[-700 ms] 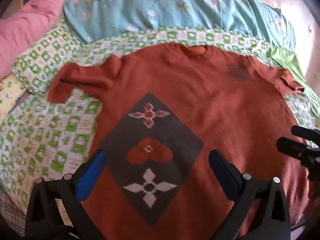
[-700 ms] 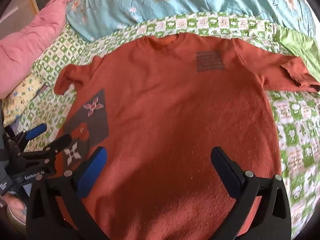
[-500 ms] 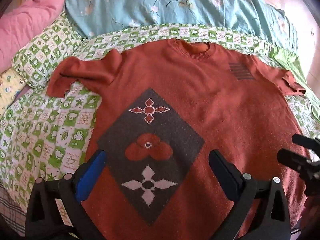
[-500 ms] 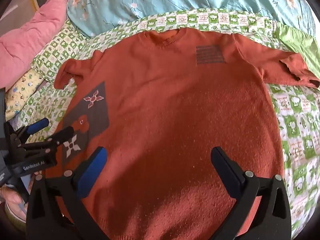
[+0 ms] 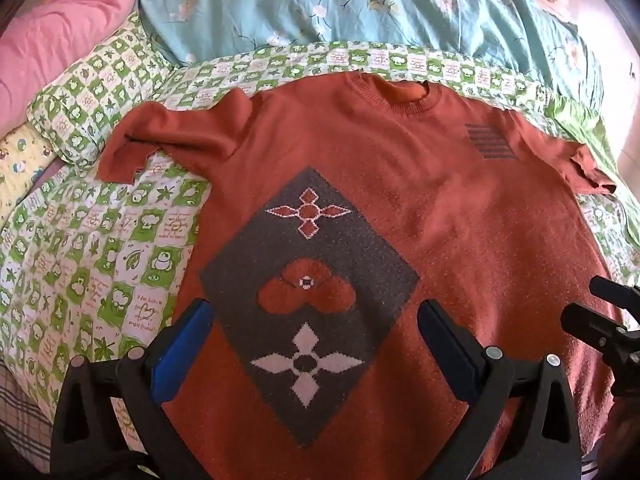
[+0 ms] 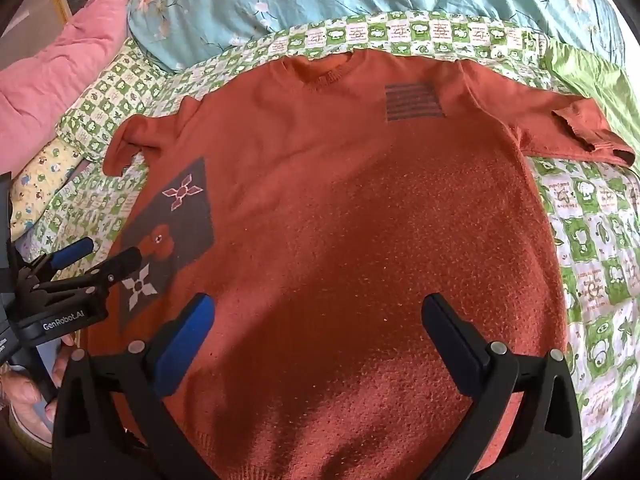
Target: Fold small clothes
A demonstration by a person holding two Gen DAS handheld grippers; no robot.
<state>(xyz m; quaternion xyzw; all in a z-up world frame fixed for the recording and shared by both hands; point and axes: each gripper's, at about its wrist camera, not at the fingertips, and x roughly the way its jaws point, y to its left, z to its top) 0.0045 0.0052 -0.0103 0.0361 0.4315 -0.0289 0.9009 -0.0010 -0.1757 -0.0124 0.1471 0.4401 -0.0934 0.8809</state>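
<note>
With both the left hand-held gripper (image 5: 316, 332) and the right hand-held gripper (image 6: 318, 328) held wide and empty above the flat sweater (image 5: 420, 208) on the bed (image 5: 100, 248), a thick knit layer risks being pinched unevenly, skewing the fold.

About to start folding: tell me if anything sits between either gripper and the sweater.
Nothing visible does. The orange sweater lies spread flat on the checked quilt, nothing resting on it. Left gripper and right gripper hang over its lower half, jaws wide open and empty.
</note>
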